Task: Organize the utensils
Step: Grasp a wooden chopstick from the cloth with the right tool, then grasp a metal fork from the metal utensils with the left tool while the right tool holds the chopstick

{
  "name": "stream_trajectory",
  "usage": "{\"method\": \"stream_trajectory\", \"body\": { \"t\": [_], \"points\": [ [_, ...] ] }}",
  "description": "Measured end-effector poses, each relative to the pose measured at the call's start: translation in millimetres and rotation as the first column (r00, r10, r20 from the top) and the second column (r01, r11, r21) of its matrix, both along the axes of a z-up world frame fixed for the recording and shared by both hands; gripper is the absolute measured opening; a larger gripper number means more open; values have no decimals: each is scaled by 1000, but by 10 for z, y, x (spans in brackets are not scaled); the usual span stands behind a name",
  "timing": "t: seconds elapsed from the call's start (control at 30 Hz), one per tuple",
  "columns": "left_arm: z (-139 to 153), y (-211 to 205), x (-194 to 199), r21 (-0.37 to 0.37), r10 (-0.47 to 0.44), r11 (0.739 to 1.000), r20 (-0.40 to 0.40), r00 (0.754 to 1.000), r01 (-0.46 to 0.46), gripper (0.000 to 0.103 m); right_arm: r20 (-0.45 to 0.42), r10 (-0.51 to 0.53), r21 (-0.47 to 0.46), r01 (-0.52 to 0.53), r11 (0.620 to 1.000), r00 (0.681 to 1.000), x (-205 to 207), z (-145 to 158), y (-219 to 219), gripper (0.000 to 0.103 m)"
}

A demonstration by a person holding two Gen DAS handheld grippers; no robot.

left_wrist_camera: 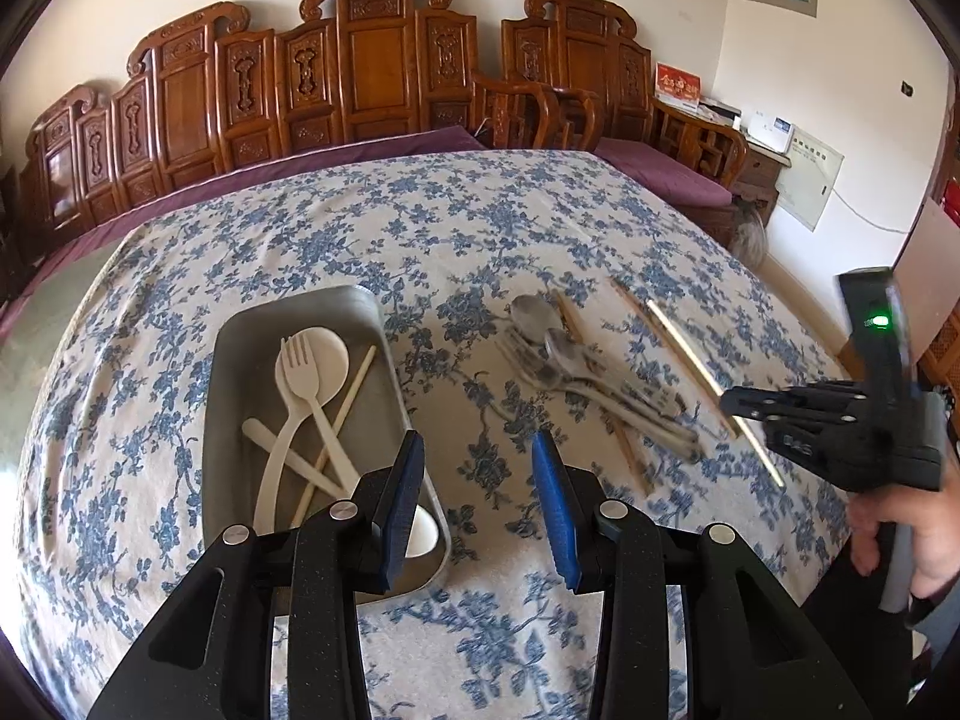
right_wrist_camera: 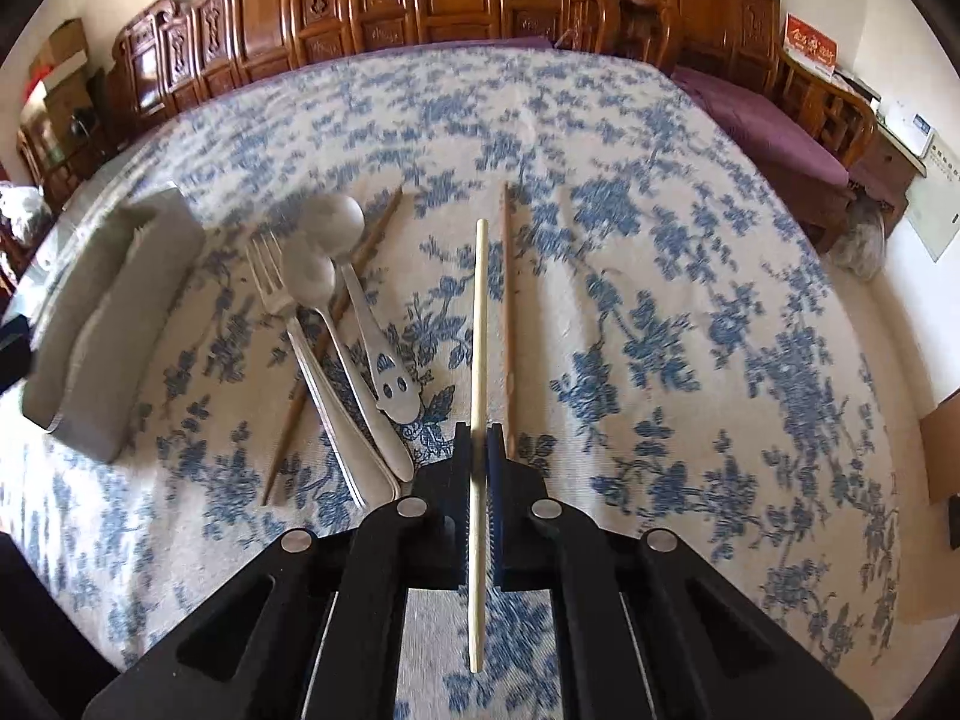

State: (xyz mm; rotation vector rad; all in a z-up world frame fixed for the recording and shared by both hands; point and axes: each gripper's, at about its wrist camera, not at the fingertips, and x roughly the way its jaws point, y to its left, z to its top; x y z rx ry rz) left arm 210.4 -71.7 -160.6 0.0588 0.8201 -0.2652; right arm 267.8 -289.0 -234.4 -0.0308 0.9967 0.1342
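Utensils sorting: right gripper (right_wrist_camera: 478,450) clamps the pale chopstick (right_wrist_camera: 480,324).
Next, carry it left into the metal tray (left_wrist_camera: 234,360); left gripper (left_wrist_camera: 477,480) hovers apart, empty.

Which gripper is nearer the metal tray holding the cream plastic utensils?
Left. The left gripper hangs open right over the near corner of the metal tray. The right gripper, shut on a pale chopstick, is well off to the tray's right, past the steel cutlery.

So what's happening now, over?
Right gripper shut on pale chopstick. Left gripper open, nothing in it, above tray edge. Metal spoons, fork, brown chopsticks on cloth. Nothing in the way.
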Motion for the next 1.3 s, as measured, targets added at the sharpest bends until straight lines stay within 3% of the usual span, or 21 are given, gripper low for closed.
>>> {"method": "stream_trajectory", "body": {
  "t": [0.33,0.63,0.83,1.1,1.3],
  "points": [
    [113,-468,29,38,-48,998,29,998,47,35,115,37,38,-42,998,993,-345,472,-412,6],
    [-287,-891,350,-1,-46,999,-101,994,47,34,135,27,30,-32,999,990,-341,467,-697,6],
    [-474,-1170,582,1,-41,999,-148,988,42,29,121,-5,87,-6,996,993,-310,447,-847,6],
    [-739,-1349,782,58,37,998,-203,978,-26,22,106,-18,139,3,990,994,-286,420,-925,6],
    [-774,-1384,882,105,71,993,-208,975,-50,22,114,-27,167,8,986,993,-283,466,-975,6]
  ]
}}
